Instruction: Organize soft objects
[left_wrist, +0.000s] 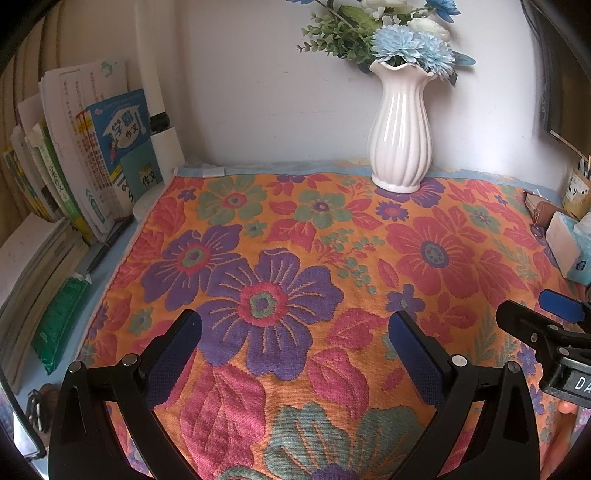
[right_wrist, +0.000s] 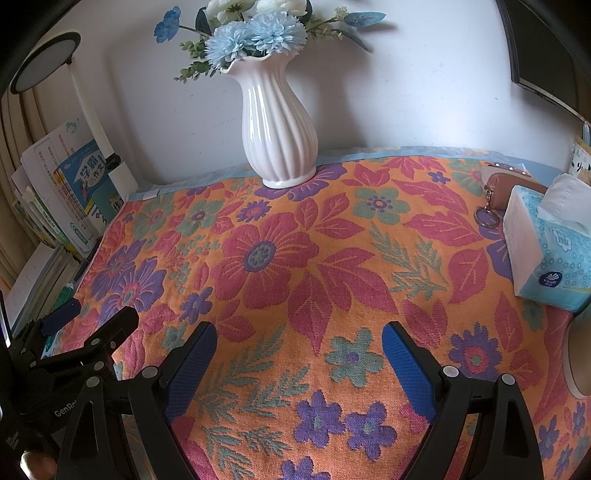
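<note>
Spread flat across the desk, a floral towel (left_wrist: 295, 258), its far edge under a white vase (left_wrist: 401, 129). Poised above the near end of the towel, well in front of the vase: left gripper (left_wrist: 295, 332) and right gripper (right_wrist: 299, 343), both spread wide, both empty. Right of the vase, a tissue pack (right_wrist: 550, 251).

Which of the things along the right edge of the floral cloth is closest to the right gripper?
The blue and white tissue pack, sitting nearer the right gripper than the brown keyring pouch behind it.
</note>
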